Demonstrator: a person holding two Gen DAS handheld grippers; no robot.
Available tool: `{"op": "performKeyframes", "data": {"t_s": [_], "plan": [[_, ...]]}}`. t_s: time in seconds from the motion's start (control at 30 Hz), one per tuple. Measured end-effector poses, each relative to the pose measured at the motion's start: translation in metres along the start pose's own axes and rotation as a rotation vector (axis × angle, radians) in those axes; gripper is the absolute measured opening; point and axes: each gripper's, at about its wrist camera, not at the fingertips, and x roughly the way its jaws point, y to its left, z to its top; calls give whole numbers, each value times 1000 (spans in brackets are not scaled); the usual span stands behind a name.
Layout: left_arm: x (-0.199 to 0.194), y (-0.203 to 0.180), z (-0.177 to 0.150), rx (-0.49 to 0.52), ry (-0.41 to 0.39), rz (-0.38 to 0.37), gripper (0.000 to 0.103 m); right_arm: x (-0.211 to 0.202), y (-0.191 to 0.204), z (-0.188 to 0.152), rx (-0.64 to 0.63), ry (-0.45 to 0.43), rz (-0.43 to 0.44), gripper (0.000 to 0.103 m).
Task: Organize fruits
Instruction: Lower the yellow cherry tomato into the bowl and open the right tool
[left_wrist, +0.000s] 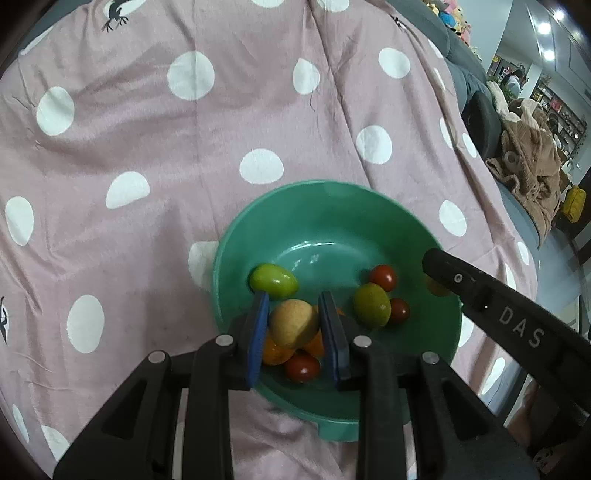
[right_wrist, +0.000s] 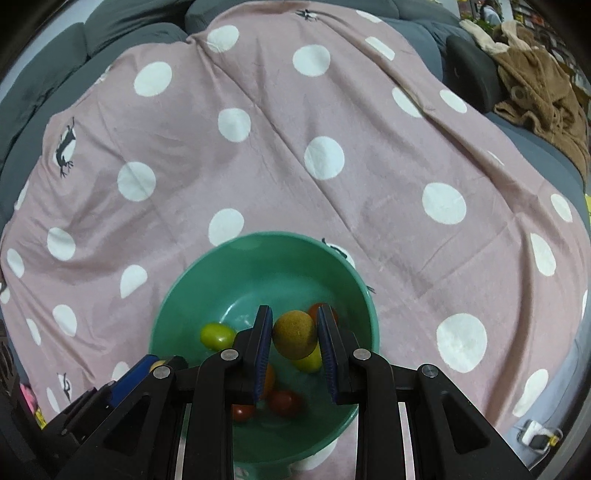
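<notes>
A green bowl (left_wrist: 332, 206) sits on a pink polka-dot cloth (left_wrist: 147, 129) and holds several fruits: green ones (left_wrist: 273, 280), red cherry tomatoes (left_wrist: 383, 277) and orange pieces (left_wrist: 275, 353). My left gripper (left_wrist: 297, 317) is over the bowl, shut on a yellow-pink peach (left_wrist: 293, 323). My right gripper (right_wrist: 293, 332) is also over the bowl (right_wrist: 266, 254), shut on a brownish-yellow round fruit (right_wrist: 294, 334). The right gripper's black finger also shows in the left wrist view (left_wrist: 480, 295) at the bowl's right rim.
The cloth (right_wrist: 295, 166) covers a grey sofa (right_wrist: 110, 29). A brown plush blanket (right_wrist: 535, 85) and a dark cushion (right_wrist: 469, 66) lie at the far right. A white object (right_wrist: 535, 430) lies at the lower right edge.
</notes>
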Motion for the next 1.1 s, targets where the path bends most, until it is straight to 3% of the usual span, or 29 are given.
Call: {"op": "performKeyframes", "data": {"t_s": [0.57,1.1], "plan": [[12,-2,-4,8,30,1,27,17,4,-5,-32,56,-42,27],[8,-5,-3,20,17,-20,30,13,0,-3,-31,37,-31,27]]}}
